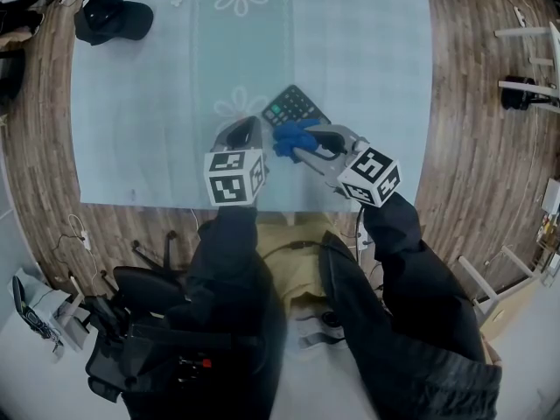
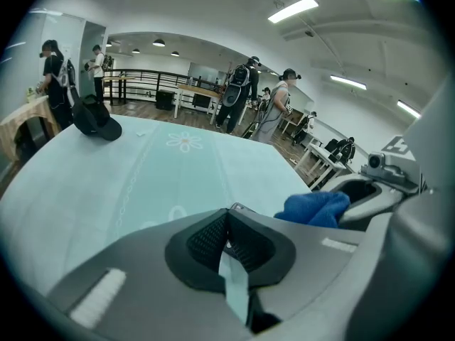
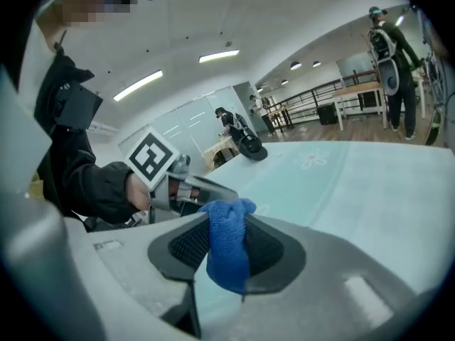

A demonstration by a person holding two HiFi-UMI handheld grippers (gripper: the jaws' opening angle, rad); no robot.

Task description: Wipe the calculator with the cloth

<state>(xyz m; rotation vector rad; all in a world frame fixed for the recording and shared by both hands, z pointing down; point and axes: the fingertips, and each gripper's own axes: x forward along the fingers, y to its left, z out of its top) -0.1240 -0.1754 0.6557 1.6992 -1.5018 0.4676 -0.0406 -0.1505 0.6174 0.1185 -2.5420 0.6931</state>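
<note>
Calculator (image 1: 294,103) partly behind blue cloth (image 1: 293,138)

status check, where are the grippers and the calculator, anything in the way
Left gripper jaws together, nothing seen held. Right gripper shut on blue fleecy cloth, at near end of dark keypad calculator. Nothing blocking.

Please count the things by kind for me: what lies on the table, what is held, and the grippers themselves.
Calculator: 1
Blue cloth: 1, clamped in the right gripper
Black cap: 1
Small white object: 1, too small to identify
Grippers: 2, the left gripper and the right gripper
Total: 6
</note>
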